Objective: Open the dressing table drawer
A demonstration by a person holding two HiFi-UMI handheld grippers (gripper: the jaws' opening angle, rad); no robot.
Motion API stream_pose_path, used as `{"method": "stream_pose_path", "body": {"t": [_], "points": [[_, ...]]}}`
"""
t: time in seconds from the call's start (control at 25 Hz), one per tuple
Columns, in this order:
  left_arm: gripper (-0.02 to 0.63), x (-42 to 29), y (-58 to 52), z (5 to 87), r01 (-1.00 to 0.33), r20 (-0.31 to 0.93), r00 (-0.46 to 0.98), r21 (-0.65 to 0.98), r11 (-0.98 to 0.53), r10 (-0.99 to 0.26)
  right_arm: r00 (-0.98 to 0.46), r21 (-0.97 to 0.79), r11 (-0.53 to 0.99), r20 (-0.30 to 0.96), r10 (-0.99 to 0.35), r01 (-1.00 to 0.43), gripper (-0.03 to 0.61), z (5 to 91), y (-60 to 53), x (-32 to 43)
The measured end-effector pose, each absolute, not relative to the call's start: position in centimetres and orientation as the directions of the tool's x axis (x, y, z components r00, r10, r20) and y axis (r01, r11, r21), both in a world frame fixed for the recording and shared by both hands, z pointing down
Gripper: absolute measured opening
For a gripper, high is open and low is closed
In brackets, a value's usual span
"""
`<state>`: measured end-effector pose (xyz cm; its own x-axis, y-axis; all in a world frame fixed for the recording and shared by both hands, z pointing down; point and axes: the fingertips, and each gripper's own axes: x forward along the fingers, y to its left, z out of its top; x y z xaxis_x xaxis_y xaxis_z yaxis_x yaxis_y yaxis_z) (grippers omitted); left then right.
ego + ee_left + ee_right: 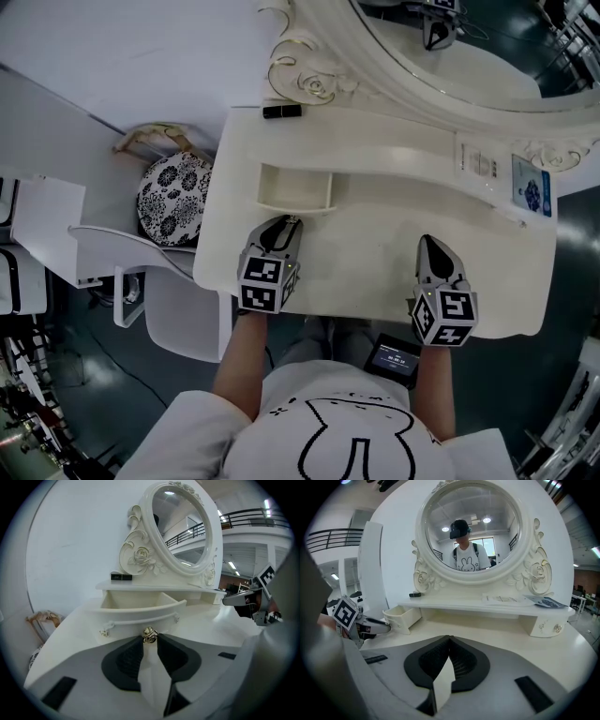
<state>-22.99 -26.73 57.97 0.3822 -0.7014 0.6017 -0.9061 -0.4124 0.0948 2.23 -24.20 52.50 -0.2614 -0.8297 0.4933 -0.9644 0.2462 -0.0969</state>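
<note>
white tabletop [375, 225] under an ornate oval mirror [487, 66]: the dressing table's left drawer [294, 187] stands pulled well out, its gold knob [149, 635] clamped in the left gripper [279, 228]. the right gripper [431, 248] hovers closed and empty. the opening looks nearly complete.

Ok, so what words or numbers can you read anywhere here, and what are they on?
Nothing here can be read.
White card on the shelf: print too small.
Blue leaflet beside it: print blurred.
Small screen: figures too small.
Cubes on the left gripper and right gripper: square patterns, no letters.
</note>
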Motion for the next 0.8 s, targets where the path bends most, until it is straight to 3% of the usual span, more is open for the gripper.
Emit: {"method": "stream_pose_path", "body": {"t": [0.8], "points": [[0.114, -23.1, -24.4, 57.9, -0.899, 0.615, 0.388, 0.090, -0.428, -0.686, -0.252, -0.091, 0.237, 0.472, -0.845, -0.967, 0.017, 51.3, -22.3, 2.1]]}}
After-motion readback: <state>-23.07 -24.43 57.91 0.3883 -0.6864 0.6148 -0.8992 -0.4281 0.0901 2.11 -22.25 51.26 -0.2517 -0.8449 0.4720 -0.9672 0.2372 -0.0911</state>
